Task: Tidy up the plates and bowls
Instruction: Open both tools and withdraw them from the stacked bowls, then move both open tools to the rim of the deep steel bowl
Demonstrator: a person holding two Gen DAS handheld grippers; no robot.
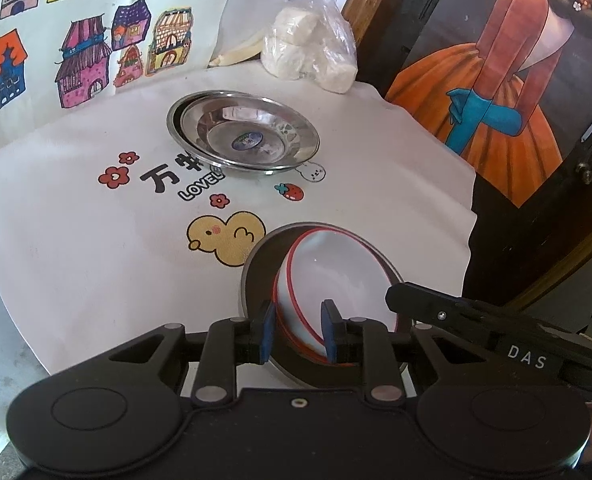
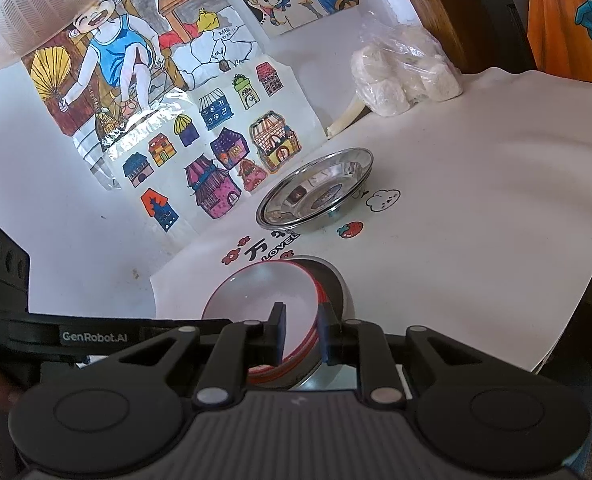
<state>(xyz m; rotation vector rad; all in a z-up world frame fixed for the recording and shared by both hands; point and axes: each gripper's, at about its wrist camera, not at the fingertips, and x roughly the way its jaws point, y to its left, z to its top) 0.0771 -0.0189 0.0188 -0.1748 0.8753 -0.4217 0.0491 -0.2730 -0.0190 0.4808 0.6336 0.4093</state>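
Two nested white bowls with red rims (image 1: pixel 336 276) lean tilted inside a grey steel bowl (image 1: pixel 256 276) near the front of the printed cloth. My left gripper (image 1: pixel 299 331) is shut on their near wall, one pad outside and one inside. In the right wrist view the same white bowls (image 2: pixel 252 300) sit in the steel bowl (image 2: pixel 338 284), and my right gripper (image 2: pixel 302 334) is shut on their rim at the opposite side. One of the right gripper's fingers (image 1: pixel 424 302) shows at the bowls' right edge. Farther back lie stacked steel plates (image 1: pixel 244 136) (image 2: pixel 316 192).
A plastic bag of white lumps (image 1: pixel 312 48) (image 2: pixel 404 76) rests at the back by the wall. Children's drawings (image 1: pixel 88 60) cover the wall at left. A framed painting (image 1: pixel 496 80) stands at right, just past the cloth's edge (image 1: pixel 472 208).
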